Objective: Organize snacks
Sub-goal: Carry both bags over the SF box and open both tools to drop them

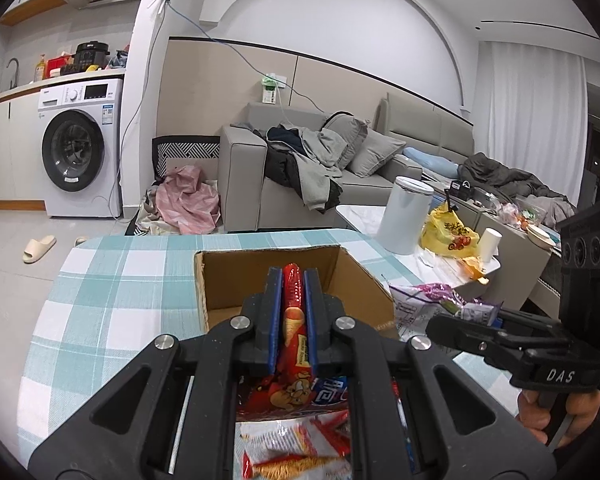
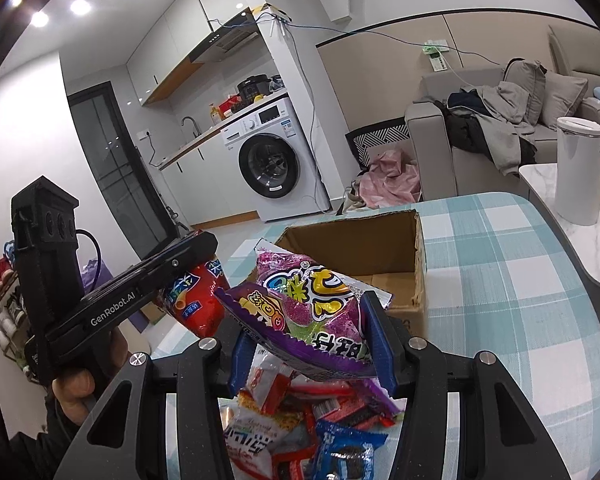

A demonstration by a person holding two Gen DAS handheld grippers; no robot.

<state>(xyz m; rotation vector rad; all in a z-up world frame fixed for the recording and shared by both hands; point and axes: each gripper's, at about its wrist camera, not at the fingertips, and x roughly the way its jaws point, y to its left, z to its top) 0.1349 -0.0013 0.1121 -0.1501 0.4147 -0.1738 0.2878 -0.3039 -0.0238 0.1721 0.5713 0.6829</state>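
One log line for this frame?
left tool: shut on red snack packet | right tool: shut on purple candy bag | cardboard box: open

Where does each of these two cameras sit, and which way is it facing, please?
Left wrist: on the left tool, facing the cardboard box; its red snack pack, the right tool and a hand show.
Right wrist: on the right tool, facing the same box; its purple candy bag and the left tool show.
Shared: box, checked tablecloth, washing machine, sofa.
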